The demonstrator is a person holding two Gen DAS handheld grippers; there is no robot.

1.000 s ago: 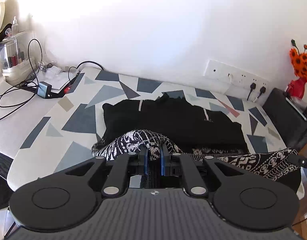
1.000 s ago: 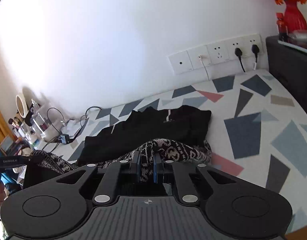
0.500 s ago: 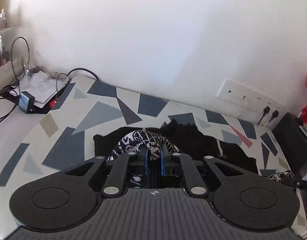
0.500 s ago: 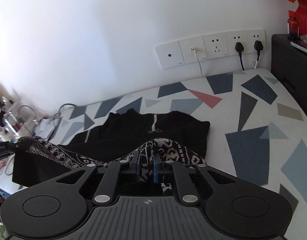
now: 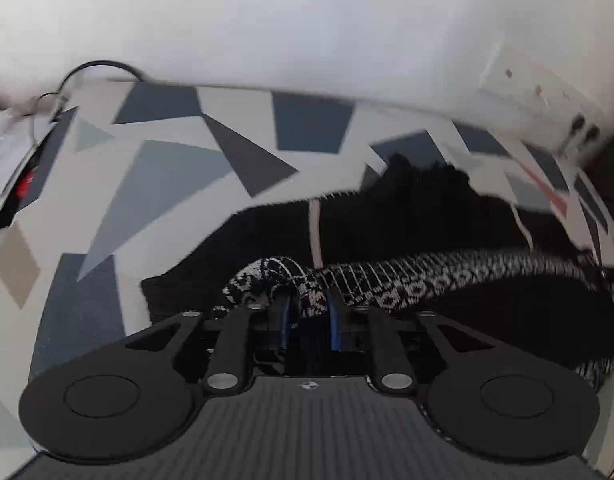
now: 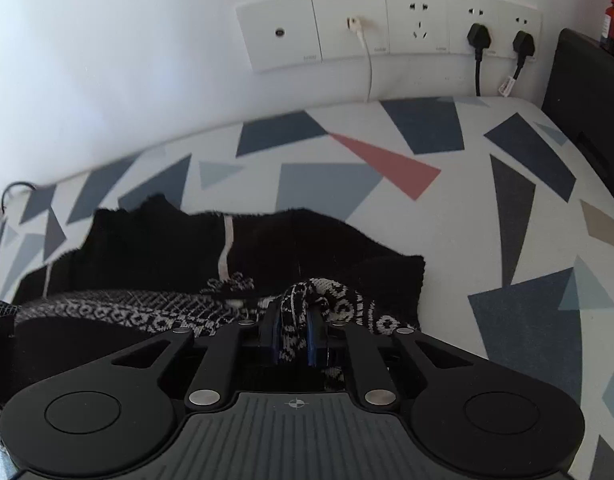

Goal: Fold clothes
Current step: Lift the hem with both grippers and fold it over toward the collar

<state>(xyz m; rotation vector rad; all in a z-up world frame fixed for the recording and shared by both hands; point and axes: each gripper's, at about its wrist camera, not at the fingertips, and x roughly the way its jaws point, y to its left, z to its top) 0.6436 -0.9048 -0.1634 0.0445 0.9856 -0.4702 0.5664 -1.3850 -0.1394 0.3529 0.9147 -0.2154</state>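
Observation:
A black garment [image 5: 407,216] lies flat on the geometric-patterned surface [image 5: 167,168], also visible in the right wrist view as the black garment [image 6: 159,240]. A black-and-white patterned knit edge [image 5: 447,276] stretches across it between the two grippers. My left gripper [image 5: 308,300] holds its left end low over the black cloth; its jaws are opening and the knit still sits loosely between the blue pads. My right gripper [image 6: 293,312] is shut on the other end of the patterned knit [image 6: 127,308], close to the black garment's right edge.
Wall sockets with two black plugs [image 6: 477,34] run along the white wall behind. A dark cabinet [image 6: 587,92] stands at the right edge of the patterned surface [image 6: 387,160]. Cables and papers [image 5: 11,148] lie at the far left.
Both grippers carried the patterned knit edge forward and down over the black garment, toward the wall. The left jaws have spread apart; the right jaws remain clamped.

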